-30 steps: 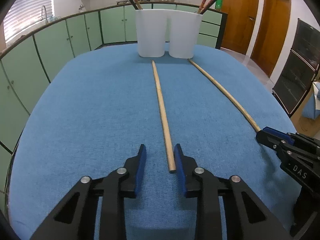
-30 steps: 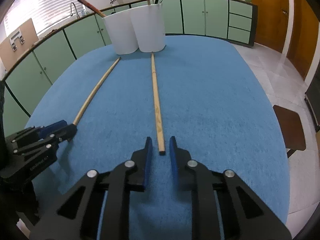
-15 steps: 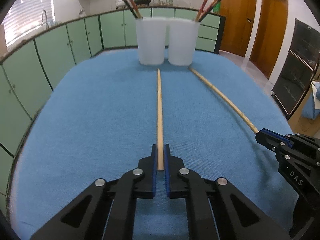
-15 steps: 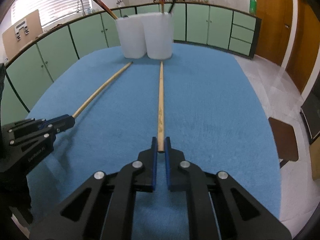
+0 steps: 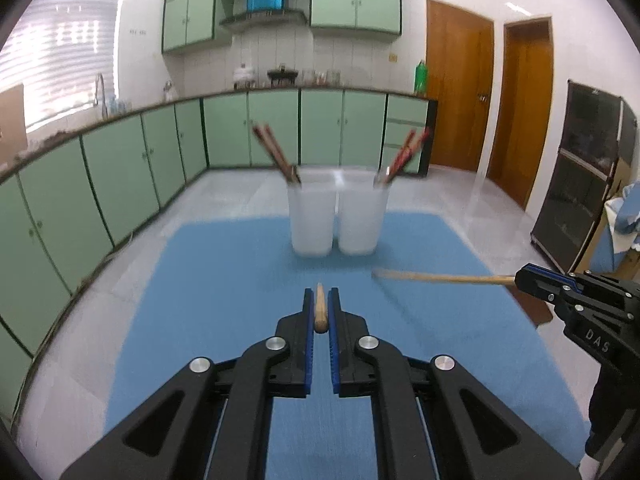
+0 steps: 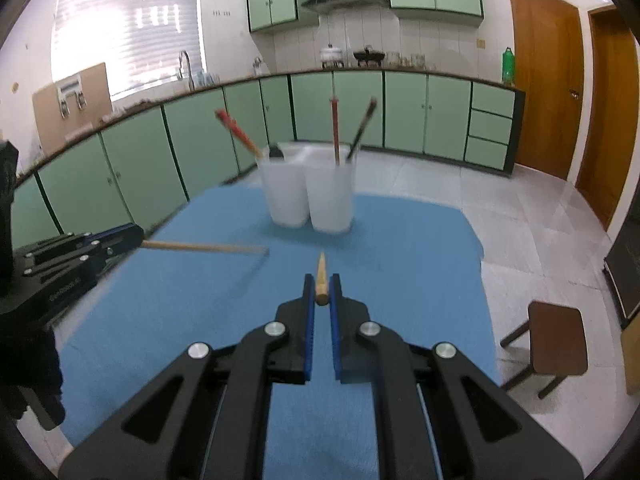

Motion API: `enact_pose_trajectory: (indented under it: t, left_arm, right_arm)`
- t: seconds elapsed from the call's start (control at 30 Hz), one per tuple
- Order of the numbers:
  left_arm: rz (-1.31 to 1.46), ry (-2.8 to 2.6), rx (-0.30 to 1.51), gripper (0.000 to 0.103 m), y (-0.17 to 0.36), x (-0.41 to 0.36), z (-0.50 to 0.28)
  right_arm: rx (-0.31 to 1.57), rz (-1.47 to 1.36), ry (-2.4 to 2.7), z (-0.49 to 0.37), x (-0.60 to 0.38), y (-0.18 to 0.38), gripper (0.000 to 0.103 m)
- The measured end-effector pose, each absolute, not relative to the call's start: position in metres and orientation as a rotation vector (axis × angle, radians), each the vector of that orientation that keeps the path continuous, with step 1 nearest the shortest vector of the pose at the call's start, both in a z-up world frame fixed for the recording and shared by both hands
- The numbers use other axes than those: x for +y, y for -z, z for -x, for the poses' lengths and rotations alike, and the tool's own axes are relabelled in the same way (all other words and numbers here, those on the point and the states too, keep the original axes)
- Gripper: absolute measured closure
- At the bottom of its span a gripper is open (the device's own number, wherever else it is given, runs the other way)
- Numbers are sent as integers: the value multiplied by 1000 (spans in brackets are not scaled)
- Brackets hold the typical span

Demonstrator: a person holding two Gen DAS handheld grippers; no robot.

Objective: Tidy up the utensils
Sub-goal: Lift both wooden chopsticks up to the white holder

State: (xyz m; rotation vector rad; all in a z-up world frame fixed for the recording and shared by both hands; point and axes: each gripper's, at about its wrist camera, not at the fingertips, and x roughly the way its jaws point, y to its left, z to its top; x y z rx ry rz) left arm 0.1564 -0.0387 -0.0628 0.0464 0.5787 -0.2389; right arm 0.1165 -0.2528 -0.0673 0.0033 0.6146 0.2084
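Note:
Two white cups [image 5: 336, 216] stand side by side at the far end of the blue table [image 5: 224, 320], each holding reddish-brown chopsticks [image 5: 276, 154]. My left gripper [image 5: 320, 312] is shut on a light wooden chopstick [image 5: 320, 308], held lifted and pointing at the cups. My right gripper [image 6: 321, 294] is shut on a second wooden chopstick [image 6: 321, 276], also lifted and pointing at the cups [image 6: 310, 196]. The right gripper and its chopstick [image 5: 444, 278] show at the right of the left wrist view. The left gripper's chopstick [image 6: 200, 247] shows at the left of the right wrist view.
Green kitchen cabinets [image 5: 120, 168] run along the left and back. Wooden doors [image 5: 520, 112] stand at the right. A small brown stool [image 6: 556, 344] sits on the floor beside the table's right edge. A dark glass cabinet [image 5: 592, 176] is at the far right.
Both grippers closed on the wooden chopsticks that lay on the table. They have since lifted them off the cloth and tilted up, so the chopsticks now point forward in the air.

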Motion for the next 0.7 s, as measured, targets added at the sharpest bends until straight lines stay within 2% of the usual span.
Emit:
enact_pose_trajectory:
  t: [0.3, 0.7]
  left_arm:
    - [-52, 277, 478, 96, 12, -32, -182]
    - [10, 353, 482, 97, -5, -30, -208]
  right_arm:
    - [560, -35, -283, -145, -261, 2, 97]
    - [547, -13, -365, -183, -248, -44, 97]
